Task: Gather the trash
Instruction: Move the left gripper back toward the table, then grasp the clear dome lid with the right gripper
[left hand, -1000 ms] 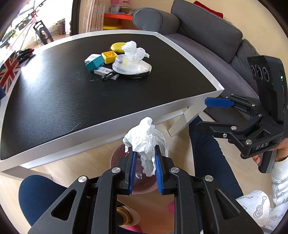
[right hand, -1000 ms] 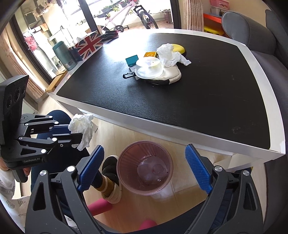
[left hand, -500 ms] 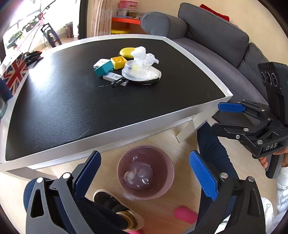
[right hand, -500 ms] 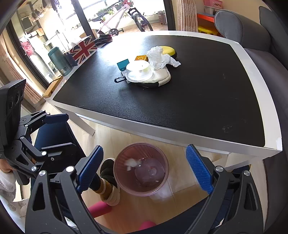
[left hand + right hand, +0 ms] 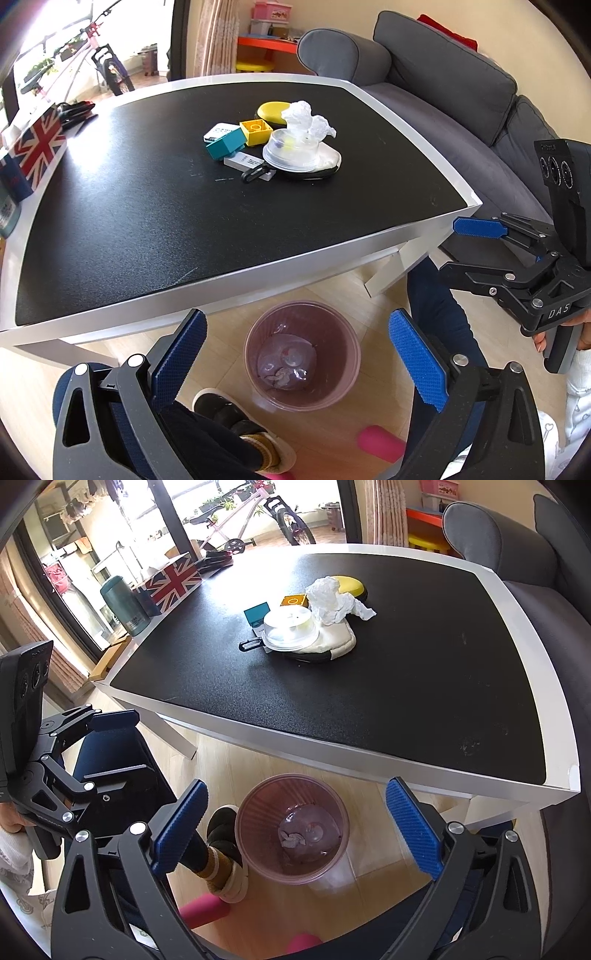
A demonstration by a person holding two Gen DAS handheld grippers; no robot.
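Observation:
A pink see-through bin (image 5: pixel 345 369) (image 5: pixel 255 853) stands on the floor below the table's front edge. At its bottom lies a crumpled white tissue (image 5: pixel 282 374) (image 5: pixel 291 839). My left gripper (image 5: pixel 295 323) (image 5: pixel 137 742) hangs above the bin, open and empty. My right gripper (image 5: pixel 296 787) (image 5: pixel 453 245) is beside it over the bin; its jaws are opening with nothing between them. Another crumpled tissue (image 5: pixel 304 118) (image 5: pixel 330 602) rests on the black table (image 5: pixel 129 221), against a clear round lid (image 5: pixel 291 151).
On the table are a yellow brick (image 5: pixel 256 132), a teal box (image 5: pixel 226 145), a yellow pad, a white pouch and a flag-printed box (image 5: pixel 37 147). A grey sofa (image 5: pixel 461 96) stands to the right. The person's shoe (image 5: pixel 221 827) and a pink object (image 5: pixel 380 441) lie beside the bin.
My left gripper opened and let go of the crumpled tissue, which dropped into the bin and now lies at its bottom. The right gripper stayed where it was.

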